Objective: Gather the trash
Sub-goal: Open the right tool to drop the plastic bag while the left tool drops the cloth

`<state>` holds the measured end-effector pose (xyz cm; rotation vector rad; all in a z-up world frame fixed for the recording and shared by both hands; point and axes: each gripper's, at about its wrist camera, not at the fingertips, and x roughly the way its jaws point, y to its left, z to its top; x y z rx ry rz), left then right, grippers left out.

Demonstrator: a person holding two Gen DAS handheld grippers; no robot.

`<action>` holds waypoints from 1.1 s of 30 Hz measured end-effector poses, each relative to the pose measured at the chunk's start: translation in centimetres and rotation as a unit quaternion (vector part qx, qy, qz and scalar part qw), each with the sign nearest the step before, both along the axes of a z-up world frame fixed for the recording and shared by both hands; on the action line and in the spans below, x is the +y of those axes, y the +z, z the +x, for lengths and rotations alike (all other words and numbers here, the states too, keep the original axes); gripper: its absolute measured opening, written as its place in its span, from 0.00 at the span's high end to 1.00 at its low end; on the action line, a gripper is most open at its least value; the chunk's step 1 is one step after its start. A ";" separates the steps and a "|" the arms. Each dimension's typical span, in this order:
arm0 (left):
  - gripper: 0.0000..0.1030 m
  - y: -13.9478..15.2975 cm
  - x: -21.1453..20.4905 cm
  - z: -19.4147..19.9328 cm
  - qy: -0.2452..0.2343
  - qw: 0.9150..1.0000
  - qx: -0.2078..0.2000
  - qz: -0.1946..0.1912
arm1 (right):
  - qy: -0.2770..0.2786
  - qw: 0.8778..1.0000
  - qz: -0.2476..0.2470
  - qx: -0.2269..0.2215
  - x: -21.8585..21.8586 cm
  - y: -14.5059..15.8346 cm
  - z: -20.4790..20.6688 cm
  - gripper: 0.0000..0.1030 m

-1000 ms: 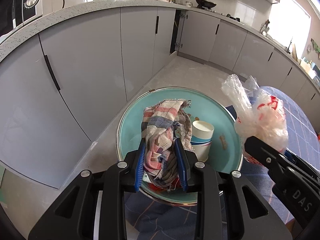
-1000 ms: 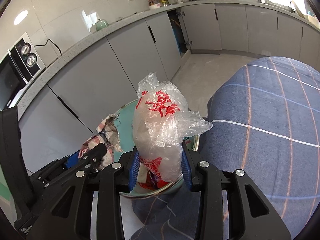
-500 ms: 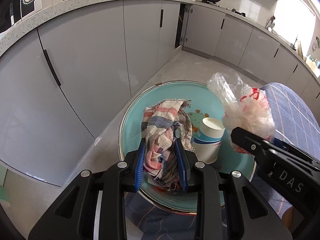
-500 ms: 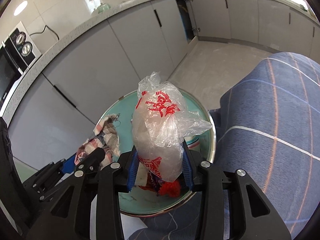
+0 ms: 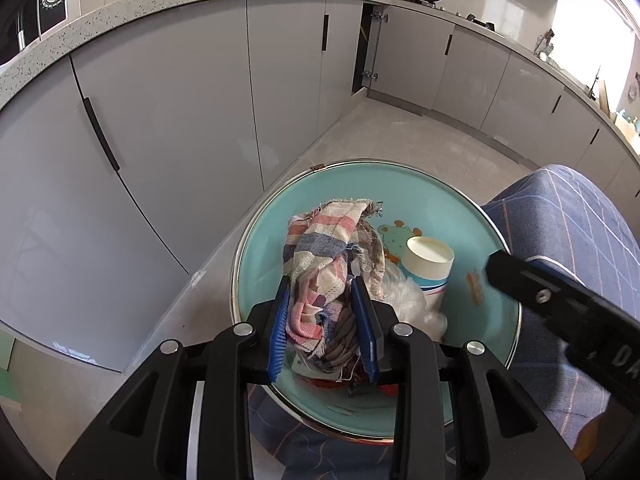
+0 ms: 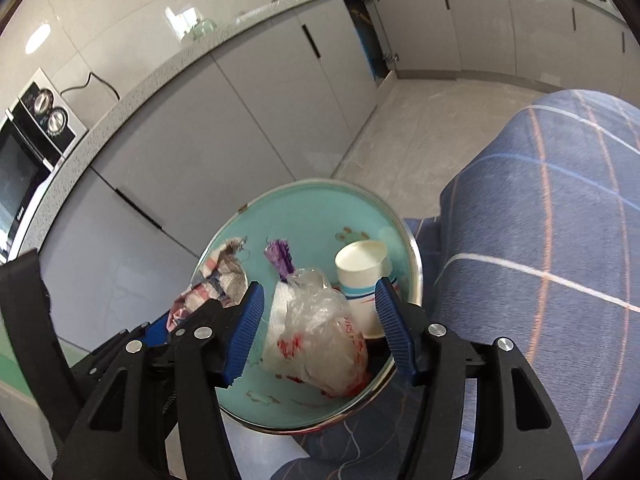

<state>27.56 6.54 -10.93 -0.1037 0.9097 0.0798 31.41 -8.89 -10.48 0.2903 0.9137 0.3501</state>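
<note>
Since the earlier frame the right gripper [image 6: 320,330] had spread wide and dropped the plastic bag [image 6: 316,340] into the teal bin [image 6: 304,216] beside the paper cup [image 6: 362,276], while the left gripper [image 5: 322,330] was clamped on the striped rag [image 5: 324,264] over it, left to drop.

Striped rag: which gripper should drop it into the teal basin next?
Left. The left gripper is shut on the striped rag above the teal basin; the right gripper, jaws open, has nothing between them.

One basin [image 6: 414,276], one cup [image 6: 362,276], one bag [image 6: 316,340], one rag [image 5: 324,264], one wrapper [image 6: 282,254].
</note>
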 end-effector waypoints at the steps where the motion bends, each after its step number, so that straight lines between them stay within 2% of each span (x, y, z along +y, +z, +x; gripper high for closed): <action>1: 0.68 0.0 0.0 -0.1 0.000 1.000 0.000 0.000 | -0.008 1.000 0.000 -0.009 -0.4 0.4 -0.4 0.44; 7: 0.67 -0.1 -1.1 0.3 -0.006 1.000 0.001 0.007 | -0.067 0.996 -0.023 -0.050 -2.7 2.2 -1.7 0.44; 10: 0.59 -0.3 -1.9 0.7 -0.010 1.000 0.002 0.016 | -0.087 0.994 -0.033 -0.060 -3.7 2.6 -2.4 0.44; 12: 0.42 -0.2 -2.2 0.8 -0.006 1.000 0.001 0.022 | -0.092 0.993 -0.033 -0.063 -4.1 2.7 -2.8 0.44; 16: 0.28 0.4 -2.8 0.4 -0.006 0.999 -0.011 0.039 | -0.096 0.993 -0.030 -0.067 -4.5 2.9 -3.2 0.44; 18: 0.17 0.8 -2.9 0.1 -0.005 0.999 -0.016 0.046 | -0.099 0.992 -0.026 -0.068 -4.7 2.9 -3.3 0.44; 21: 0.12 1.7 -2.9 -0.5 -0.002 0.998 -0.028 0.056 | -0.102 0.992 -0.019 -0.072 -4.8 3.0 -3.9 0.43; 23: 0.10 2.1 -2.9 -0.9 0.003 0.998 -0.029 0.057 | -0.107 0.991 -0.015 -0.076 -4.9 3.2 -4.3 0.38; 33: 0.06 2.8 -2.3 -3.8 0.016 0.998 -0.029 0.050 | -0.108 0.991 -0.009 -0.074 -5.4 3.1 -6.7 0.22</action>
